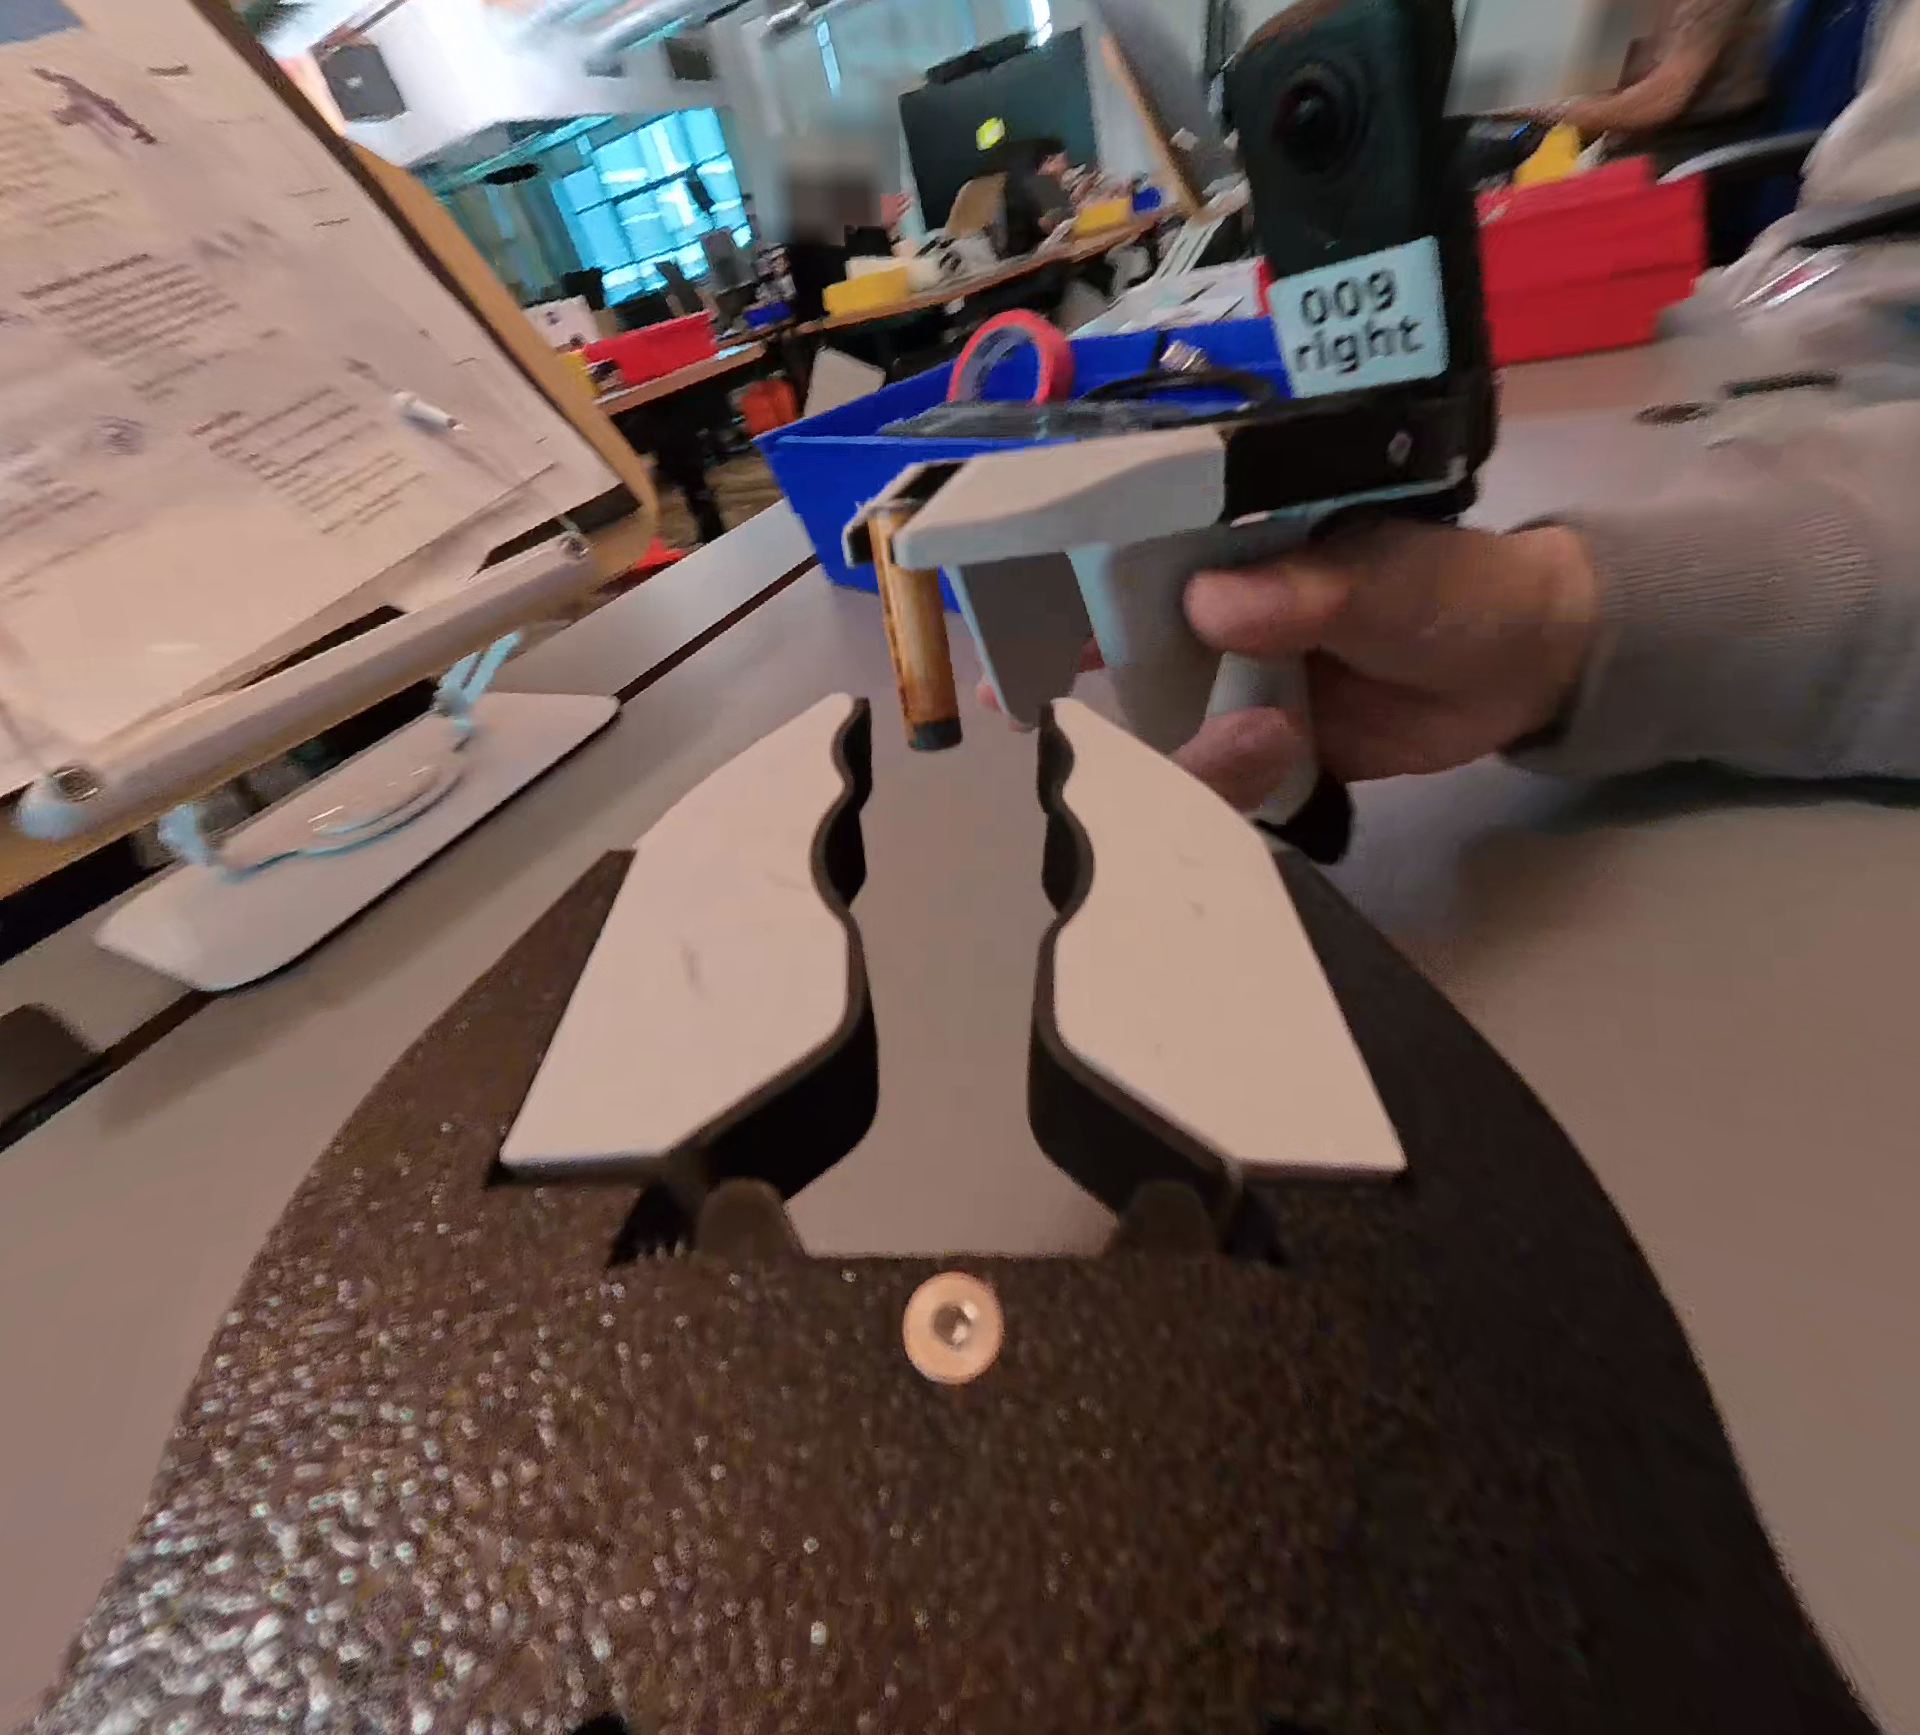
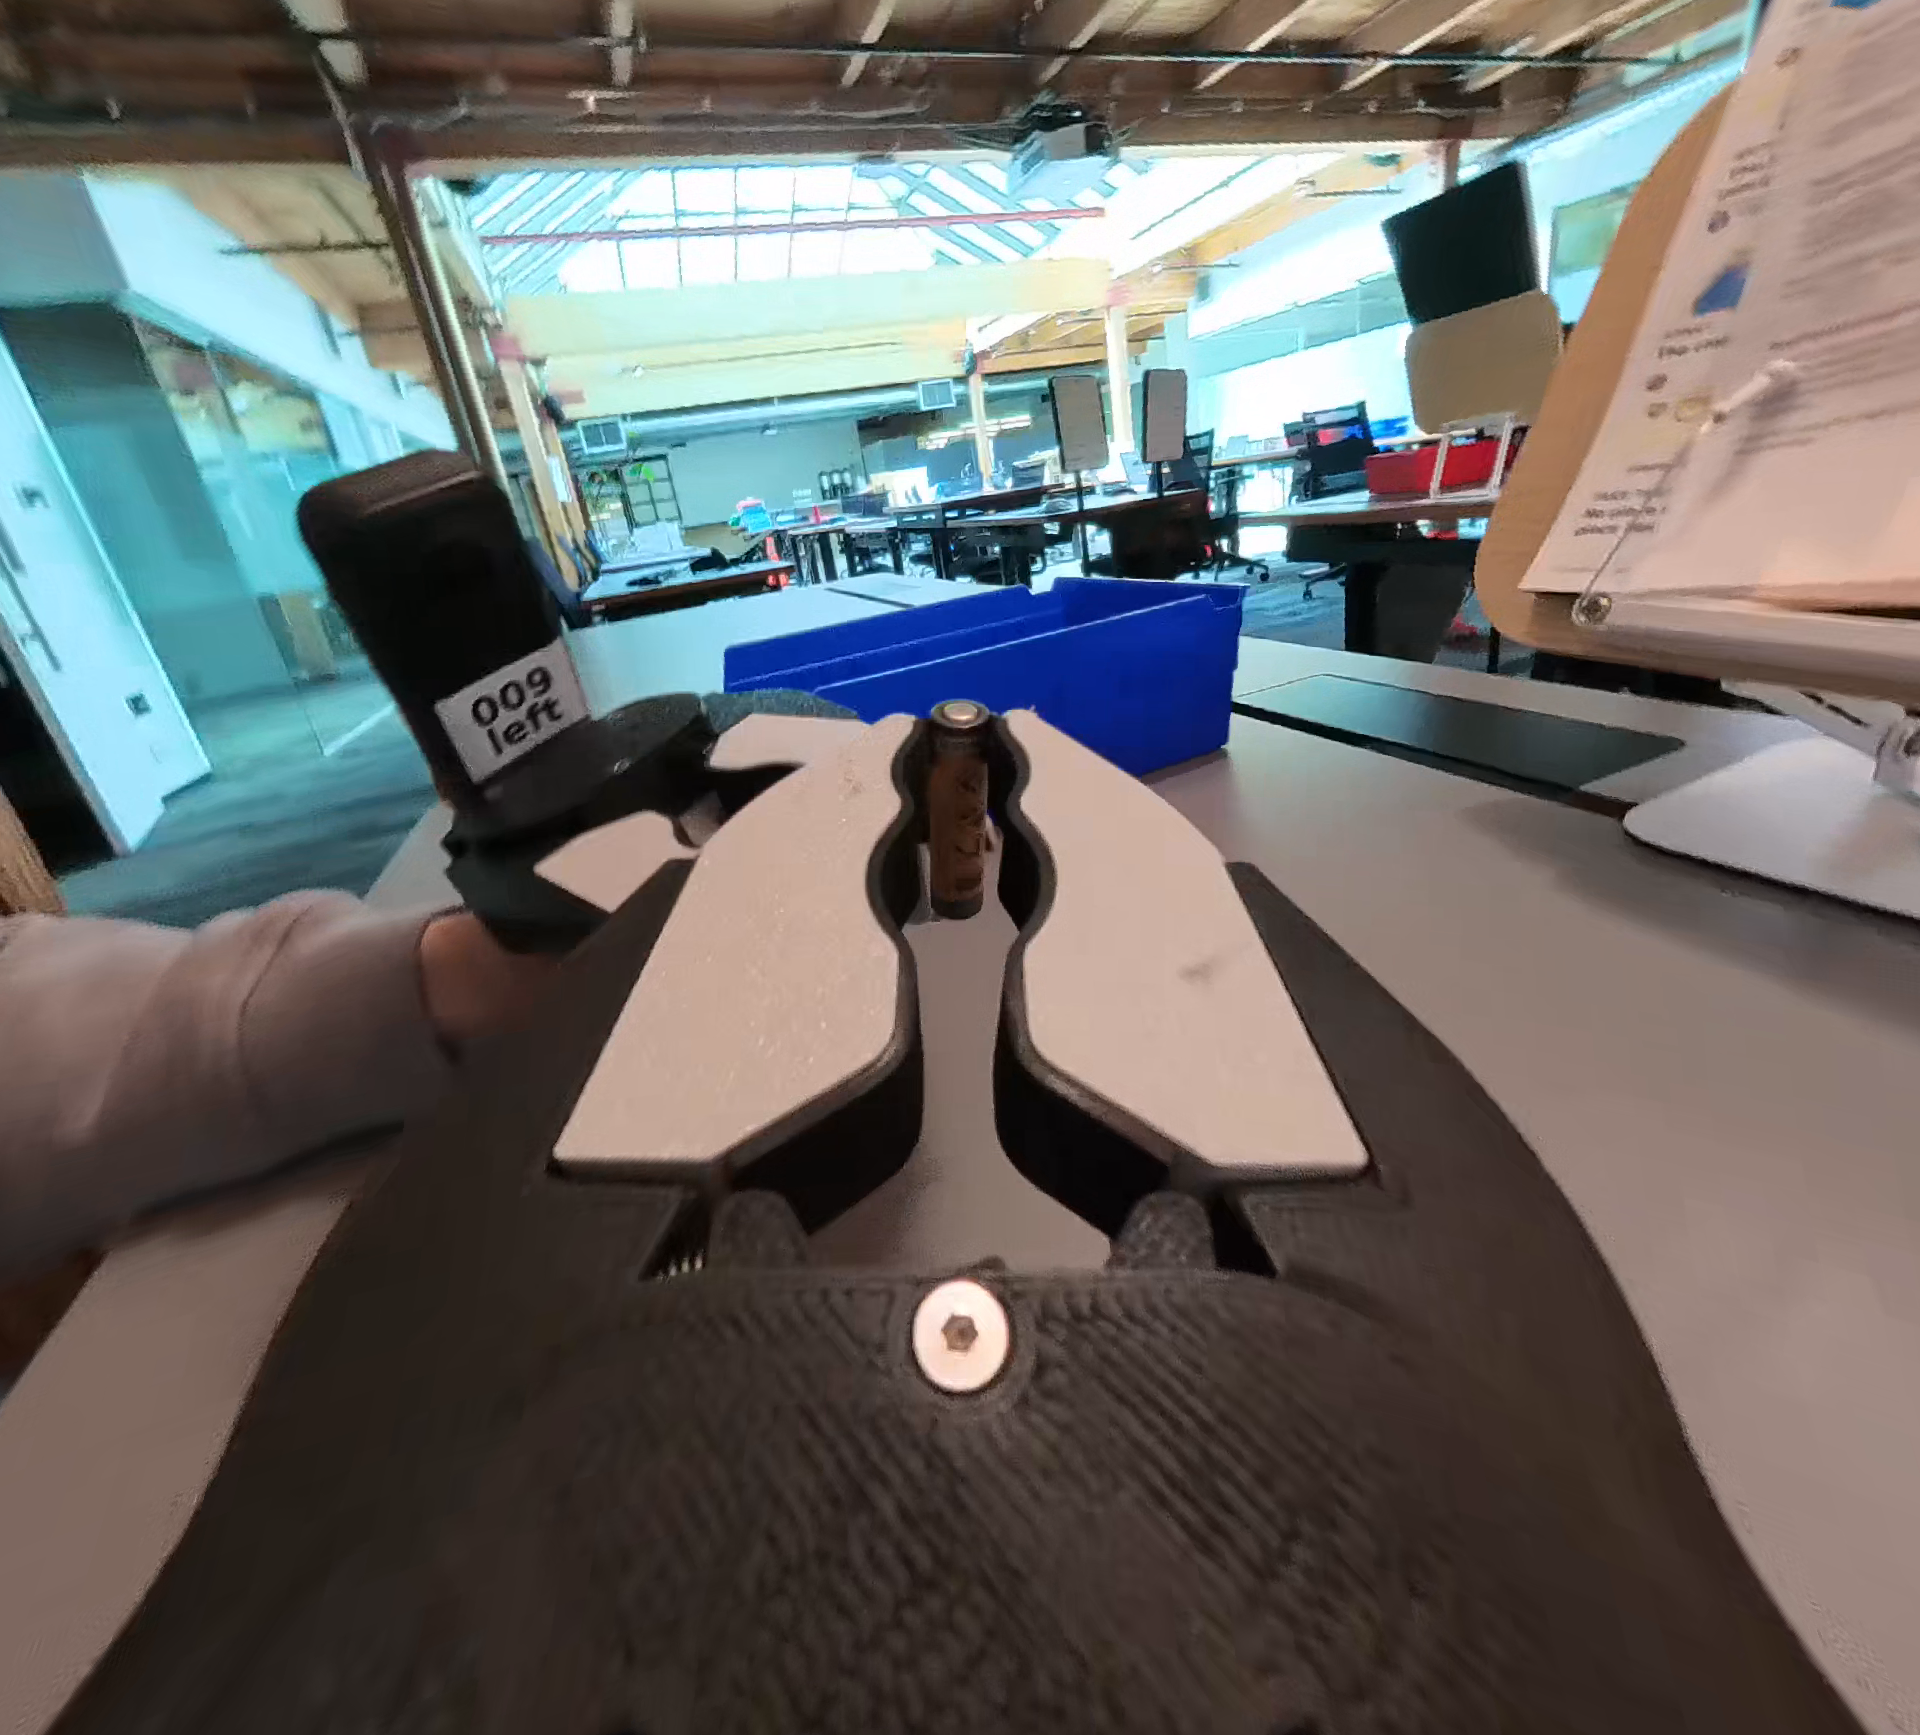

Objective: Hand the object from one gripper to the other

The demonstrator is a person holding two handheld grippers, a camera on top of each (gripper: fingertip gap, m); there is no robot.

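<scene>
The object is a small brown cylindrical battery. My right gripper is shut on it at the fingertips and holds it upright above the grey table. In the left wrist view the battery hangs down from the right gripper. My left gripper is open and empty. Its fingertips sit on either side of the battery's lower end, and I cannot tell whether they touch it. In the right wrist view the left gripper shows at the left, its fingers partly hidden behind my right gripper's left finger.
A blue bin stands on the table just behind the grippers and also shows in the right wrist view. A document stand with papers and its flat base stand to the left. A hand holds the right gripper. Red bins sit far right. My left and right fingertips are right by each other.
</scene>
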